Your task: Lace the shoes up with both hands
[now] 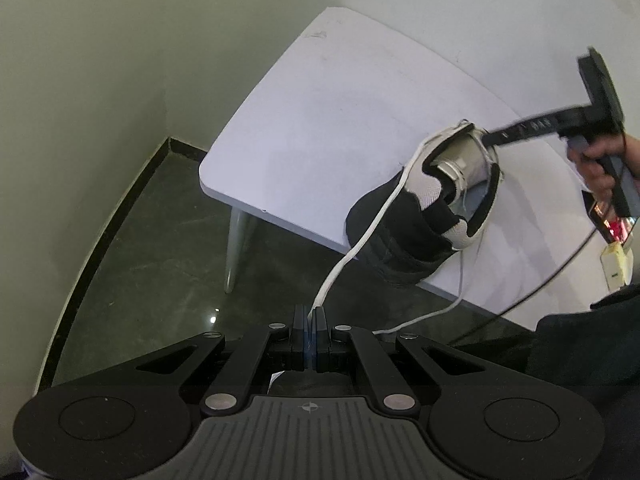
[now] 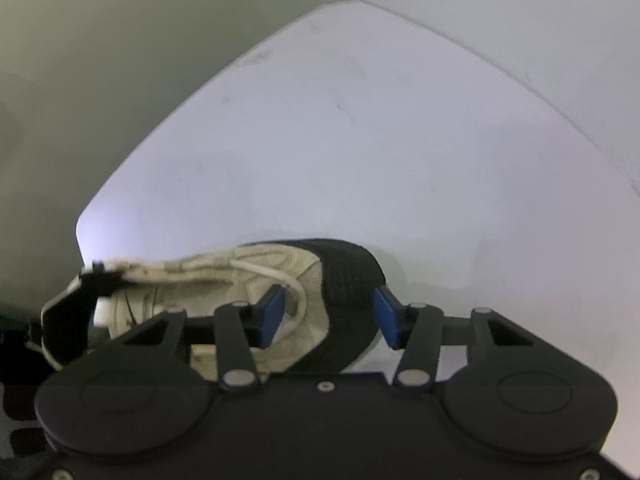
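Observation:
A black and white shoe (image 1: 424, 208) lies on the white table (image 1: 320, 120) near its front edge. Its white lace (image 1: 360, 240) runs from the shoe off the table edge down to my left gripper (image 1: 311, 316), which is shut on the lace's end. In the right wrist view my right gripper (image 2: 330, 316) hangs open just above the shoe (image 2: 352, 280), its blue pads (image 2: 272, 316) standing either side of the forefoot without pressing on it. A loop of lace (image 2: 290, 282) lies by the left pad. Seen from the left wrist, the right gripper (image 1: 490, 138) reaches the shoe from the right.
A person's hand (image 1: 600, 160) holds the right gripper's handle. A phone (image 1: 612, 224) and a small yellow-white box (image 1: 614, 268) lie at the table's right end, with a black cable (image 1: 540, 284) trailing off the edge. Dark floor (image 1: 152, 260) and a table leg (image 1: 236, 248) lie below.

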A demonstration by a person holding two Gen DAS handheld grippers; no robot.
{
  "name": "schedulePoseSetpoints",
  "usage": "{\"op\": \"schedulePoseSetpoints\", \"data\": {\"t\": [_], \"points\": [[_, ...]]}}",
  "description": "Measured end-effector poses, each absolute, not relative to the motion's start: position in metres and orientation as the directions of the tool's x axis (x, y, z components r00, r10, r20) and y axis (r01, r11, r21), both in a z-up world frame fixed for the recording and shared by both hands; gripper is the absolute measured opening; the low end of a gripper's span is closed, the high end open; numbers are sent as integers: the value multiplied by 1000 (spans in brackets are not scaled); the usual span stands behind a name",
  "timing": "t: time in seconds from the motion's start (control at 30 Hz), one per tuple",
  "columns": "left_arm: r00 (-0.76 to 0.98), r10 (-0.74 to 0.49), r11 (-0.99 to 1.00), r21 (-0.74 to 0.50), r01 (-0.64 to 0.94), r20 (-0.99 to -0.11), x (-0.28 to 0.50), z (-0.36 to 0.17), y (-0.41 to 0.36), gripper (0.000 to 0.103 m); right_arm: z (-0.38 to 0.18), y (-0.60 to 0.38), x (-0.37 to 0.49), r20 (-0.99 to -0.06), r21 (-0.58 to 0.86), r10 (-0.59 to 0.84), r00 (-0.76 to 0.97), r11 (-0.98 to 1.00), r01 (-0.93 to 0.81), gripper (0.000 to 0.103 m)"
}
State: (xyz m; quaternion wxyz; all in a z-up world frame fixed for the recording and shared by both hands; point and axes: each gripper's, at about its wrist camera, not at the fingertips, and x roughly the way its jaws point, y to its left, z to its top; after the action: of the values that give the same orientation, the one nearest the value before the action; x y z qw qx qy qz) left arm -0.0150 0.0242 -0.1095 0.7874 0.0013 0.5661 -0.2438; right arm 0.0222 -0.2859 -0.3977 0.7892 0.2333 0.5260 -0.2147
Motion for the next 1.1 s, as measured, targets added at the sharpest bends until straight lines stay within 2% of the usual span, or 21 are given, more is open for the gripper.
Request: {"op": "schedulePoseSetpoints", "data": {"t": [0.27,0.37,0.63,0.7,0.8,0.93,1.07,1.1], "points": [[266,-414,880,-308,362,-870,-21,-97,14,0,-391,-290,91,-909,137,-75,411,875,464,53],[277,-416,884,-313,348,-866,-28,-98,18,0,-376,-276,74,-896,113,-109,430,881,459,54],[270,-378,916,-315,248,-886,-43,-119,61,0,-371,-229,47,-887,201,-63,458,840,505,54],[270,-364,923,-307,230,-891,-45,-125,71,0,-373,-225,47,-890,225,-44,453,823,521,50],[290,-326,942,-282,185,-900,-51,-127,91,0,-375,-218,42,-885,302,12,465,775,555,32],[309,-332,942,-295,161,-891,-49,-128,101,0,-374,-219,32,-866,384,51,498,707,595,31],[308,-349,932,-292,216,-885,-44,-130,95,0,-376,-202,23,-865,401,101,492,728,556,33],[307,-353,930,-295,221,-884,-42,-132,96,0,-378,-194,22,-863,410,127,489,741,532,36]]}}
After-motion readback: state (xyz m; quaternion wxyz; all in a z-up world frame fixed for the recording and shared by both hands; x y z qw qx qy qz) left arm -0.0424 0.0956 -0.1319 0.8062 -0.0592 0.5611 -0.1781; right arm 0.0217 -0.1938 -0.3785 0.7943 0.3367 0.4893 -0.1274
